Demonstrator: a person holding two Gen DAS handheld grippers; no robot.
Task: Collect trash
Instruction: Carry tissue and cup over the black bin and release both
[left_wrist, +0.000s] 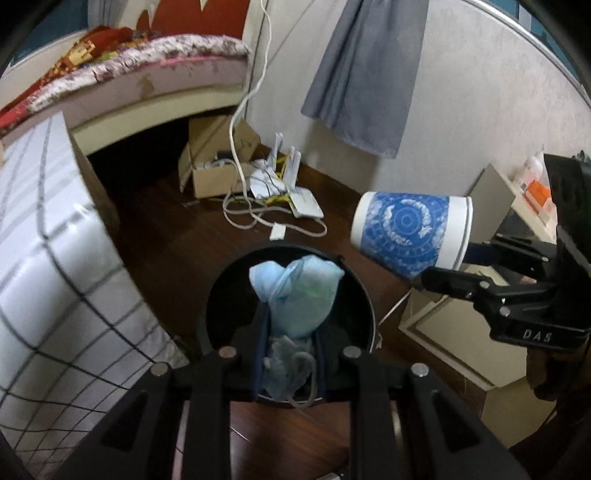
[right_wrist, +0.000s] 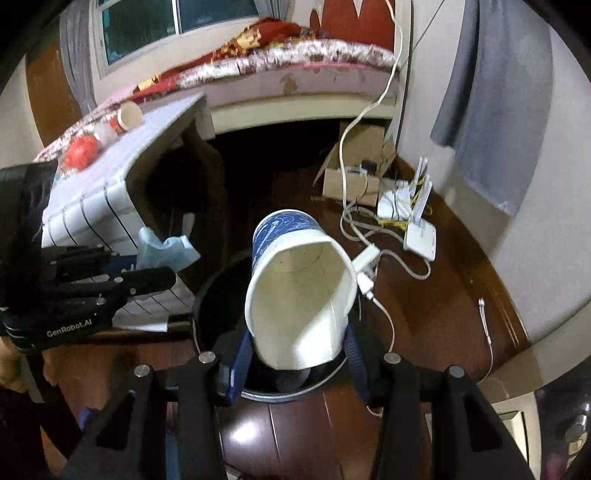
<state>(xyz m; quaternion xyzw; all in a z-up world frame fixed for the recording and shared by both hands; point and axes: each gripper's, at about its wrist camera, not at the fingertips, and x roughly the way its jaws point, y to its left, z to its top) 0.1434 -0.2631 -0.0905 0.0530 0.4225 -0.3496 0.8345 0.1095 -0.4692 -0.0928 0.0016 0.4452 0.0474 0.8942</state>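
Observation:
My left gripper is shut on a crumpled light-blue face mask and holds it over the round black trash bin on the floor. In the right wrist view the left gripper comes in from the left with the mask above the bin's rim. My right gripper is shut on a blue-and-white paper cup, squeezed out of round, above the bin. In the left wrist view the right gripper holds the cup on its side to the right of the bin.
A white grid-patterned table stands left of the bin, with a red ball and a paper cup on it. A cardboard box, white router and loose cables lie on the dark wood floor beyond. A bed is behind.

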